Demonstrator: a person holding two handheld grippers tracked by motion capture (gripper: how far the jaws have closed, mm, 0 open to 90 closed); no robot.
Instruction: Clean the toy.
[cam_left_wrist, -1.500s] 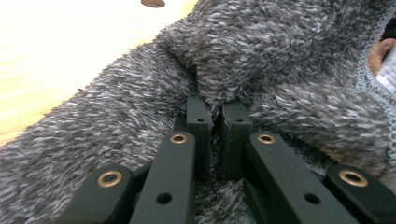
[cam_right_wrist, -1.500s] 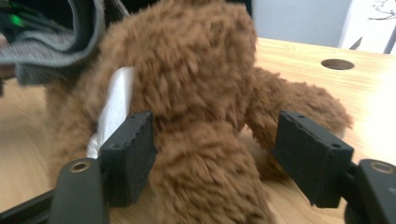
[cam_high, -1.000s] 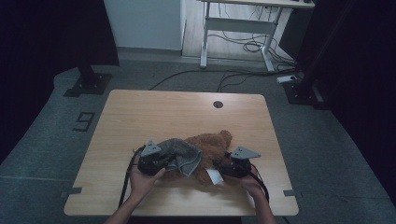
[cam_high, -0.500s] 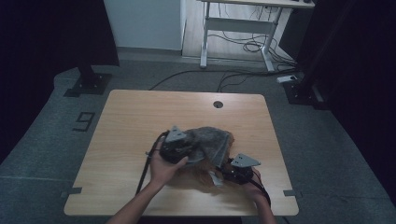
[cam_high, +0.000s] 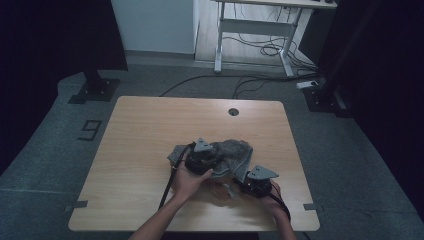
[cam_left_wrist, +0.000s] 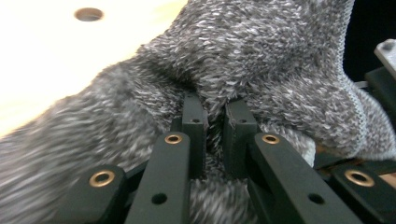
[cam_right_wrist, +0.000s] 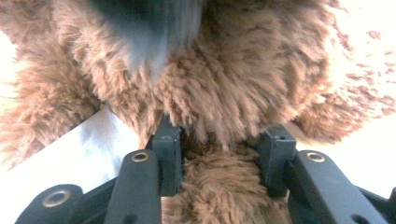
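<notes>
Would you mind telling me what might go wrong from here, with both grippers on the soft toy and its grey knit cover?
1. The left gripper pinches only a thin fold of the grey knit fabric; a further pull could slip it free.
2. The right gripper, whose jaws have just been closing, straddles the brown plush toy; the fur may compress and let the toy slide out.
3. The toy lies near the table front edge, so a lost grip might drop it.

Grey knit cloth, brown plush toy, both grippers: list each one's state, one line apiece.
Grey knit cloth: bunched, draped over the toy, pinched by the left gripper.
Brown plush toy: lying on the table, mostly covered by the cloth.
Left gripper: shut on the cloth.
Right gripper: fingers have just been closing, plush between them.
</notes>
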